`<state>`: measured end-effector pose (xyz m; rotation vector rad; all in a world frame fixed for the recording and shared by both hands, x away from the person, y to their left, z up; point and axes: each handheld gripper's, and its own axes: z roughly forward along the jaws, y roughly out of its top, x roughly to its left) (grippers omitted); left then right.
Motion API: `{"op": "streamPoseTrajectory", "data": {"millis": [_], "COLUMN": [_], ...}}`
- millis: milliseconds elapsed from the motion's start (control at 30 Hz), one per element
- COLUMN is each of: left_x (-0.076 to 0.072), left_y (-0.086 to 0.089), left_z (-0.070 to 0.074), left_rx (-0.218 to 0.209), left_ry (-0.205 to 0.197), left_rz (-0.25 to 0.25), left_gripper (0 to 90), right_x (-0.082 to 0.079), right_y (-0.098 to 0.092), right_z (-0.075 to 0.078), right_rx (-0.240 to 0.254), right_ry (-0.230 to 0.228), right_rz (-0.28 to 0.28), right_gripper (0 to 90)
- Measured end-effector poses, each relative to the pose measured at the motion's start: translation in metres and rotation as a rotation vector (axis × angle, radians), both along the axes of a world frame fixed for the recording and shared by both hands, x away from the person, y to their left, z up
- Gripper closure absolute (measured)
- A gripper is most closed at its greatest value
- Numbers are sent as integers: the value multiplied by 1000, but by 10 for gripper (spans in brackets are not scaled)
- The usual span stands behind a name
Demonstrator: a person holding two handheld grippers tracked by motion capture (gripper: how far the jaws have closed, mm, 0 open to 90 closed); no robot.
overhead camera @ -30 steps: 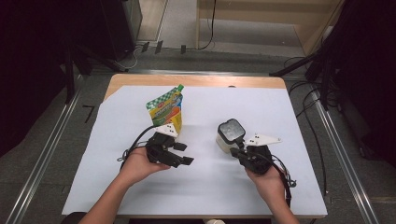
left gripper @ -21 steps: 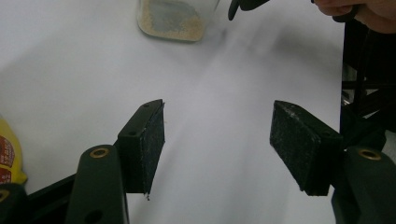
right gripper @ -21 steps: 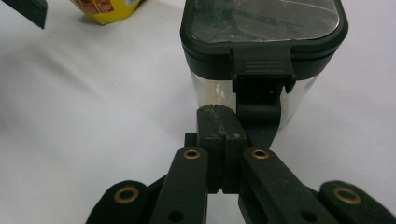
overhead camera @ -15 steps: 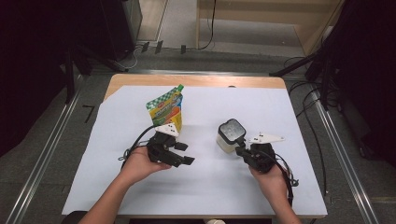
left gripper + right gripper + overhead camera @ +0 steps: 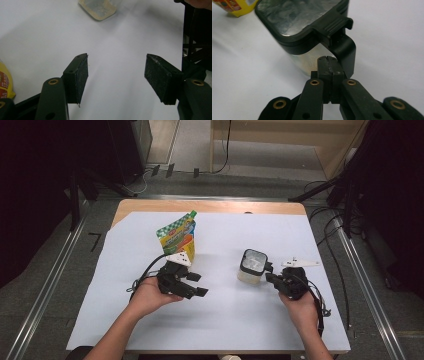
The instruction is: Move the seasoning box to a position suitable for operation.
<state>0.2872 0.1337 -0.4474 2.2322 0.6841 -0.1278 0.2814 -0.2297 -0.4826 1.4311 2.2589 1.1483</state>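
We see the right gripper (image 5: 272,276) with fingers (image 5: 329,68) pressed fully together, nothing between them, tips right at the side of the clear container (image 5: 251,267) just under its black latch (image 5: 337,26). Whether the tips touch the wall we cannot tell. The container stands upright with its dark lid (image 5: 299,17) on, right of the counter's (image 5: 225,320) middle, well in from every edge. Latch clip looks folded down along the side, facing the right gripper.

Left gripper (image 5: 192,282) sits left of middle, fingers (image 5: 78,77) spread wide and empty over bare white counter; the container bottom (image 5: 98,8) shows far ahead in the left gripper view. Behind it stands a colourful pouch (image 5: 177,237), toward the counter's far edge, upright, green cap on top; yellow corner of it also in the right gripper view (image 5: 235,6).

Step in hand, by our reading: working the latch to open the lid, with closed fingers used as a poking tool. Lid not yet off. Next move likely calls for hooking the closed tips under the clip's lower end and levering it up and outward. The container is unbraced, so it may slide or tip; the left gripper would do well to come over and steady the far wall. Pouch untouched.
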Motion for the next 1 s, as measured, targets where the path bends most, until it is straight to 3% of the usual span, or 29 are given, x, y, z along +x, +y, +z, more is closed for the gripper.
{"op": "streamPoseTrajectory", "data": {"millis": [467, 700, 800, 933, 1000], "left_x": [0, -1, -2, -3, -3], "left_y": [0, 1, 1, 3, 4], "left_z": [0, -1, -1, -1, 0], "left_rx": [12, 5, 9, 7, 3], "left_ry": [-2, 1, 0, -3, -4], "left_rz": [-3, 7, 6, 11, 17], "left_gripper": [366, 367, 366, 367, 366], "right_x": [20, 24, 36, 49, 54], "right_y": [-23, -44, -43, -30, -26], "right_z": [-1, 11, 7, 2, 1], "right_rx": [5, 36, 38, -21, -28], "right_ry": [-2, -54, -34, -39, -38], "right_rz": [-73, -147, -162, -145, -137], "right_gripper": [900, 900, 900, 900, 900]}}
